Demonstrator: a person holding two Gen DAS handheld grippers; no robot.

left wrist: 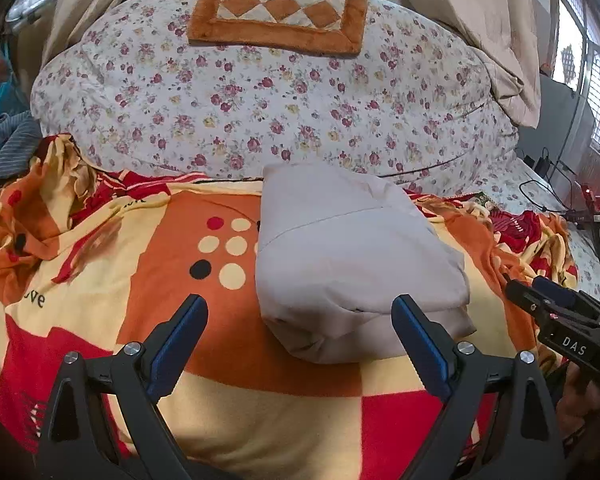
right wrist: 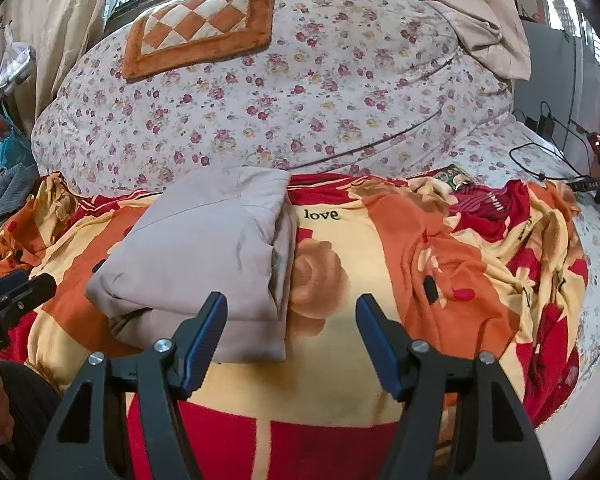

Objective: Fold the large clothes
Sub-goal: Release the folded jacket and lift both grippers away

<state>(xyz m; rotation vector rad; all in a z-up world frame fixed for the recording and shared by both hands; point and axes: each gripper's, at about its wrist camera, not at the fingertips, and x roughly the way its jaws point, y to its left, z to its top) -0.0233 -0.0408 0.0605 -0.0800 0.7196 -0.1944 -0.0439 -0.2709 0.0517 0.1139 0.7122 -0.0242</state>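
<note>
A pale grey-lilac garment lies folded into a thick rectangular bundle on the orange, red and yellow blanket. It also shows in the right wrist view, left of centre. My left gripper is open and empty, just short of the bundle's near edge. My right gripper is open and empty, at the bundle's near right corner. The right gripper also shows at the right edge of the left wrist view.
A big floral quilt is piled behind the blanket, with an orange checked mat on top. Beige curtains hang at the back. Cables and a charger lie at the right. Striped grey cloth is at the left.
</note>
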